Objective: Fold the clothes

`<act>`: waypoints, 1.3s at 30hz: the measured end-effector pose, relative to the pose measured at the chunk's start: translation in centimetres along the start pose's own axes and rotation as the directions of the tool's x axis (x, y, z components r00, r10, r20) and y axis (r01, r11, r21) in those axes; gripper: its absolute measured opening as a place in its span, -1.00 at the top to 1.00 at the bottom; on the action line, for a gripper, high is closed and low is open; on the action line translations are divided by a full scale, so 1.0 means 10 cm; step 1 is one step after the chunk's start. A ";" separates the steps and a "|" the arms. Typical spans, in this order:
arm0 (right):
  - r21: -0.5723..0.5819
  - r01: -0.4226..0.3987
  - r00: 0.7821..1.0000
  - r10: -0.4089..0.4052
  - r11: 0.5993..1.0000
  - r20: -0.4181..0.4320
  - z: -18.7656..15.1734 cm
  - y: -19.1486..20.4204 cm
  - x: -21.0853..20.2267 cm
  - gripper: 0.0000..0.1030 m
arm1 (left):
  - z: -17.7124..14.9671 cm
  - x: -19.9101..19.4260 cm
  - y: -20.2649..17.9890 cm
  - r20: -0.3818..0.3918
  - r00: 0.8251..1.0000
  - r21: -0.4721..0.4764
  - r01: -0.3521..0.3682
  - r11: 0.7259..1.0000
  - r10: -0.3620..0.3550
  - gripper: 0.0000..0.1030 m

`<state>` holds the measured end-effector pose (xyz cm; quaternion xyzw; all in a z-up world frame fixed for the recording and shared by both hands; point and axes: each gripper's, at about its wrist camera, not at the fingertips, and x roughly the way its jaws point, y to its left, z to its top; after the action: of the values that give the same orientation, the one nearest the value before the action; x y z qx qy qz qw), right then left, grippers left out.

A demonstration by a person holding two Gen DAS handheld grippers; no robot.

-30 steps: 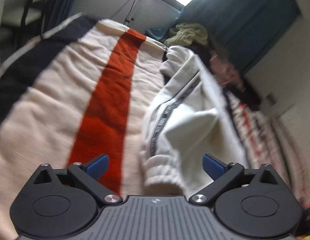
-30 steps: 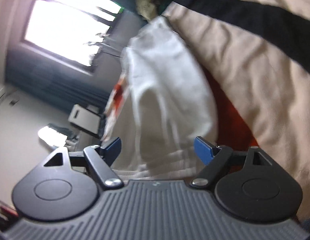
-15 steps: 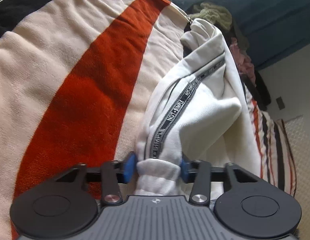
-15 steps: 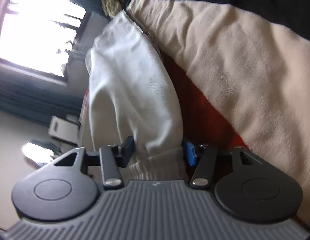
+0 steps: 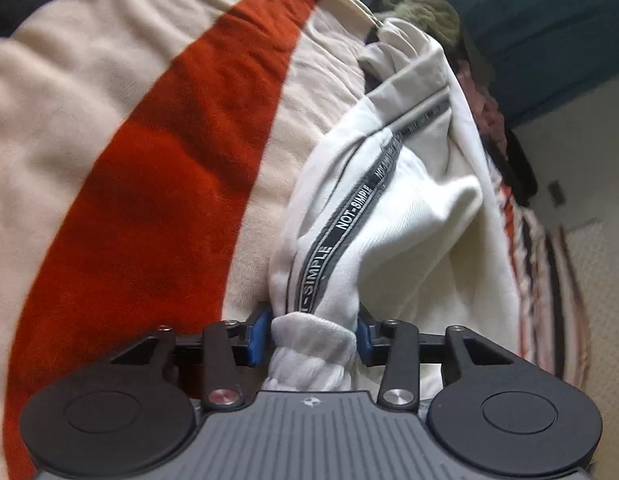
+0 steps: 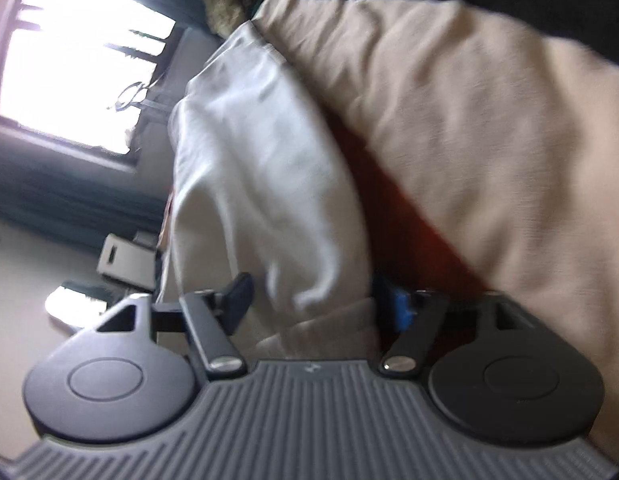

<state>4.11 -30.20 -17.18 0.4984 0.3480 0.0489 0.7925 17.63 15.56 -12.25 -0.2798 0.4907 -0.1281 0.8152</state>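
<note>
White sweatpants [image 5: 413,216] with a grey "NOT-SIMPLE" side band lie on a striped blanket [image 5: 157,152]. My left gripper [image 5: 311,334] is shut on the ribbed cuff of one leg, the cloth bunched between its blue pads. In the right wrist view the same white pants [image 6: 261,168] stretch away from my right gripper [image 6: 317,304], which is shut on the other ribbed cuff. Both cuffs are raised slightly off the blanket.
The blanket [image 6: 489,128] has cream, red and black stripes and covers a bed. A pile of other clothes [image 5: 425,12] lies at the far end, by teal curtains [image 5: 549,20]. A bright window [image 6: 77,64] shows on the right wrist view's left.
Both grippers came down onto the pants' cuffs and closed on them. Since then they have lifted and pulled the cuffs slightly.
</note>
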 end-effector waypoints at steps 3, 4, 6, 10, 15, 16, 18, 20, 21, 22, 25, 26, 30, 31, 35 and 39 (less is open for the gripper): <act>-0.050 -0.006 0.999 0.004 0.999 -0.037 -0.03 0.06 0.05 -0.15 | 0.00 -0.01 -0.05 0.026 1.000 0.012 -0.013 1.000 0.013 0.38; -0.039 -0.015 0.999 0.013 0.999 -0.051 -0.04 0.05 0.05 0.03 | 0.00 -0.02 -0.06 0.038 0.999 0.005 -0.015 1.000 0.015 0.44; 0.012 -0.054 0.996 0.054 0.998 -0.076 -0.08 0.03 0.05 0.15 | 0.00 -0.12 -0.04 0.077 0.997 -0.033 -0.005 0.999 0.007 0.60; -0.027 -0.114 0.988 0.110 0.993 -0.104 -0.40 0.31 0.11 0.25 | 0.11 -0.42 -0.01 0.203 0.979 -0.049 0.013 0.999 -0.003 0.66; -0.032 -0.191 0.970 0.184 0.981 -0.158 -0.97 0.80 0.38 0.42 | 0.49 -0.86 0.18 0.306 0.947 -0.073 -0.082 0.994 0.101 0.69; -0.035 -0.214 0.963 0.204 0.976 -0.174 -1.06 0.93 0.46 0.55 | 0.60 -0.97 0.24 0.318 0.941 -0.077 -0.100 0.992 0.119 0.69; -0.043 -0.264 0.946 0.250 0.964 -0.207 -1.21 1.22 0.67 0.65 | 0.84 -1.22 0.33 0.355 0.924 -0.084 -0.122 0.989 0.145 0.69; -0.062 -0.303 0.930 0.281 0.951 -0.235 -1.32 1.55 0.90 0.65 | 1.13 -1.46 0.41 0.398 0.900 -0.081 -0.156 0.984 0.175 0.69; -0.067 -0.322 0.922 0.296 0.944 -0.251 -1.36 1.70 1.04 0.65 | 1.29 -1.56 0.43 0.420 0.886 -0.076 -0.180 0.981 0.195 0.70; -0.072 -0.340 0.912 0.311 0.938 -0.266 -1.41 1.86 1.18 0.65 | 1.43 -1.68 0.47 0.442 0.872 -0.075 -0.200 0.977 0.212 0.70; -0.069 -0.399 0.882 0.362 0.914 -0.301 -1.49 2.28 1.59 0.65 | 1.95 -1.93 0.59 0.501 0.828 -0.081 -0.248 0.965 0.254 0.70; -0.067 -0.415 0.872 0.375 0.908 -0.316 -1.51 2.40 1.76 0.65 | 2.15 -1.93 0.64 0.511 0.815 -0.078 -0.274 0.959 0.274 0.70; -0.059 -0.436 0.838 0.381 0.898 -0.392 -1.63 2.73 2.54 0.65 | 2.82 -1.76 0.87 0.512 0.784 -0.070 -0.369 0.927 0.351 0.69; -0.066 -0.430 0.831 0.366 0.900 -0.419 -1.69 2.76 2.71 0.65 | 3.00 -1.65 0.98 0.494 0.786 -0.071 -0.389 0.918 0.371 0.69; -0.043 -0.419 0.796 0.345 0.907 -0.497 -1.79 2.75 3.28 0.64 | 3.49 -1.10 1.40 0.397 0.812 -0.107 -0.421 0.901 0.427 0.69; -0.002 -0.423 0.757 0.352 0.906 -0.551 -1.75 2.71 3.57 0.65 | 3.74 -0.63 1.71 0.326 0.826 -0.083 -0.458 0.885 0.459 0.67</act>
<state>27.81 11.70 -17.39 0.4741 0.4415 0.3718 0.6649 46.07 44.87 -4.09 -0.1719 0.3968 0.1211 0.8935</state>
